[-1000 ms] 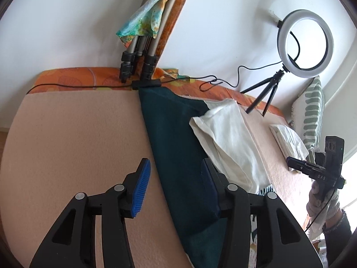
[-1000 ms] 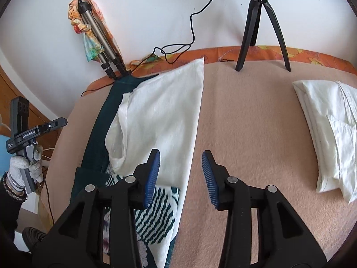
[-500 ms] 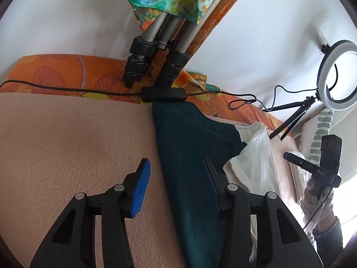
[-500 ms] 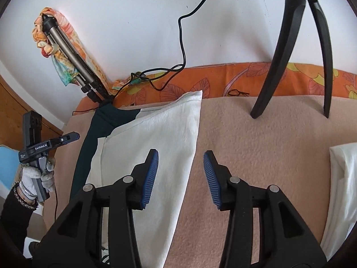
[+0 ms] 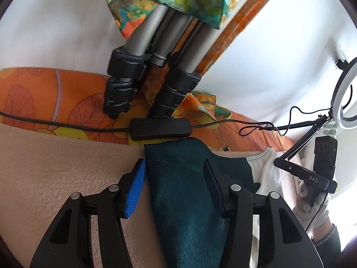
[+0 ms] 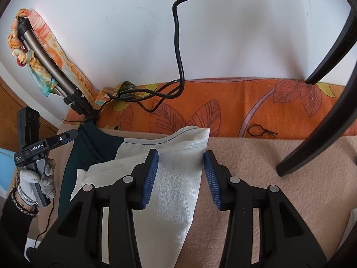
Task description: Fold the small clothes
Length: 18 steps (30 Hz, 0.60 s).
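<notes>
Just beyond the left tool (image 5: 174, 187), whose two fingers stand spread and hold nothing, lies the far left corner of the dark teal garment (image 5: 189, 192): the blue pad (image 5: 136, 189) sits at the garment's left edge and the other finger rests over the cloth, so the corner falls between them. In the right wrist view the right tool (image 6: 180, 178) is likewise released, its pads straddling the far right corner of the white garment (image 6: 176, 178), which lies on top of the teal one. Both pieces run with their long axis away from the tools toward the wall, spread on a beige blanket (image 6: 256, 178) over what looks like a bed, not a worktop. Each tool is nearest its own corner, left to teal, right to white, so the coming pinch likely needs only a short advance and closing. To the left of the teal edge and to the right of the white edge the blanket is bare. Farther on, room tightens: a black cable box (image 5: 160, 128) lies just past the teal hem, grey tripod legs (image 5: 142, 67) stand behind it, and a black stand leg (image 6: 316, 120) plants on the blanket near the right tool.
</notes>
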{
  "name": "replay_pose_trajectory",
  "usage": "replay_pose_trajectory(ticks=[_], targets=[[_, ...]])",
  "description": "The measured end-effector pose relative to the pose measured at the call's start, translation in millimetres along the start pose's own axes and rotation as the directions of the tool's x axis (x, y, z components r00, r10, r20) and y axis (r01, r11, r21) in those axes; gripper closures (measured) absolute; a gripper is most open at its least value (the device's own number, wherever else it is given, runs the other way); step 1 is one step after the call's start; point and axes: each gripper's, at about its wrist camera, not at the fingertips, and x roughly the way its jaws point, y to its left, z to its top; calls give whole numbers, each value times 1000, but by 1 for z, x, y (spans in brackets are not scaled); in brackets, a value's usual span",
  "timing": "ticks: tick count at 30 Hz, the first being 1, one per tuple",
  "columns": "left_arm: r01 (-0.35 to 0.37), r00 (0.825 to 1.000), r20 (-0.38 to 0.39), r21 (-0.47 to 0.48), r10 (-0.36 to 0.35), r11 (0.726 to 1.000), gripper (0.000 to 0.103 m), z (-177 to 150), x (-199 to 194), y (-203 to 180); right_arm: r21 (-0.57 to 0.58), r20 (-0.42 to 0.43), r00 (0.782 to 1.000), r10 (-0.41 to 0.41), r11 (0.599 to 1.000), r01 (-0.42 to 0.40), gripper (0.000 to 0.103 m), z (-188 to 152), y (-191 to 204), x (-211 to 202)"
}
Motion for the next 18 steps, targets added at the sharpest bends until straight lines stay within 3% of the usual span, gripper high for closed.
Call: replay_pose_trajectory(ticks=[1,3,5,7,10,18], targets=[[7,1000,5,14,-7,1000,54,0,2,-2,-3,0,1000,-1,1000,1,58,1,1,3],[25,1000,-4,29,-25,999,72,-1,8,-6,-7,-4,1000,2,1000,-2,61,1,3,10],[30,1000,-4,31,-30,999,95,-1,12,-4,-10,-1,1000,-10,1000,10,73,2,4,14],[25,1000,7,42,-25,999,99,-1,13,-6,-14,-6,1000,-14,1000,13,86,3,5,16],[1,999,32,72,-3,997,101,-2,9,-14,-51,-1,999,-38,998,38,94,4,13,13],[20,997,70,111,-28,994,102,-3,-21,-30,-97,54,998,-18,995,23,97,10,31,-25]])
